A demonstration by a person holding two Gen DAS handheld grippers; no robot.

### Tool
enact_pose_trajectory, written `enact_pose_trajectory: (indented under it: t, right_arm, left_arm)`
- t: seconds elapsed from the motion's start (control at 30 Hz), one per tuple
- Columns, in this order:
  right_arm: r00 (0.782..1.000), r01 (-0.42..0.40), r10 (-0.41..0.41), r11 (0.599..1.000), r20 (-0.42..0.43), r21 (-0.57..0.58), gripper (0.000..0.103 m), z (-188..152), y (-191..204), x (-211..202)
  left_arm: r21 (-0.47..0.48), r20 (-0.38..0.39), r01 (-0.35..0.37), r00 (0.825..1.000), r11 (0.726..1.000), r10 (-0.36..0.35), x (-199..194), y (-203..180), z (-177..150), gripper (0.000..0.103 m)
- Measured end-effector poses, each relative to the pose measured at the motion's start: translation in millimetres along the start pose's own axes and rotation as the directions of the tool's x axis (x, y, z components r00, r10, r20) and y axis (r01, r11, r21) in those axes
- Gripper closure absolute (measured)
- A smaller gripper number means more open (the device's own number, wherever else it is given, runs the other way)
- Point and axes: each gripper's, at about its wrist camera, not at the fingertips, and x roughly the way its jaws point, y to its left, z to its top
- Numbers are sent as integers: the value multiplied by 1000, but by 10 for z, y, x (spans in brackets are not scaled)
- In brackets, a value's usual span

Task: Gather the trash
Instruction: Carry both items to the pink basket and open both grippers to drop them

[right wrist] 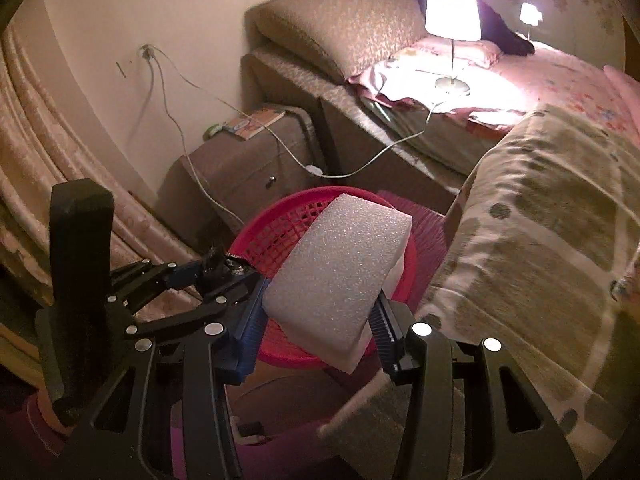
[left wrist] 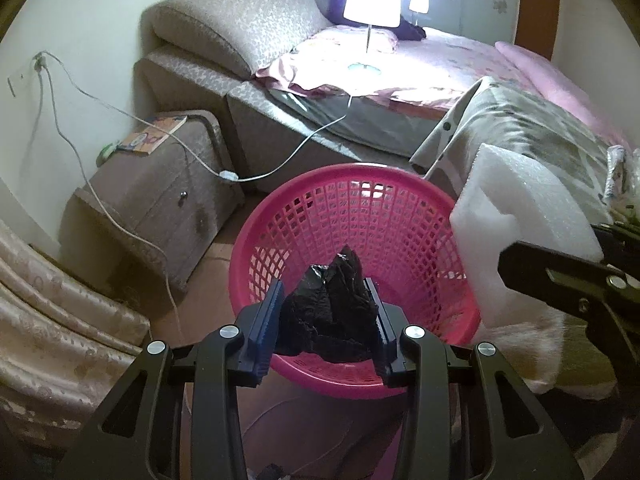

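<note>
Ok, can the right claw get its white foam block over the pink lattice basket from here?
Probably yes: the right claw holds the white foam block by the pink lattice basket, whose far side looks open; the left claw with black crumpled plastic crowds the near side.

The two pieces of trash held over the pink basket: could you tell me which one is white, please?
The foam block in the right tool is white; the crumpled plastic bag in the left tool is black.

A right gripper (right wrist: 318, 312) clamps a white foam block (right wrist: 340, 276) above a pink basket (right wrist: 288, 232); the left gripper (right wrist: 218, 270) beside it pinches black crumpled trash (right wrist: 216, 262).
</note>
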Motion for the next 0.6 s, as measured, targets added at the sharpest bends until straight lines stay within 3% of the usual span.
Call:
enact_pose_trajectory:
  t: [0.23,0.4,0.6]
  right_arm:
    - [999,-33,35,999,-38,37,55,4,-55,145]
    - [998,-56,59,995,-34,79,38,-5,-91,164]
    - [998,-58,60,993,-16,100,34,-10,-128,112]
  left_arm:
    - [-8,-40,11,999,1000,-12,106,24,-9,60]
    - [-4,-32,4,999,1000,-4,101,20,-20,47]
    - [-16,-25,3,1000,1000,-3,91,44,-11,37]
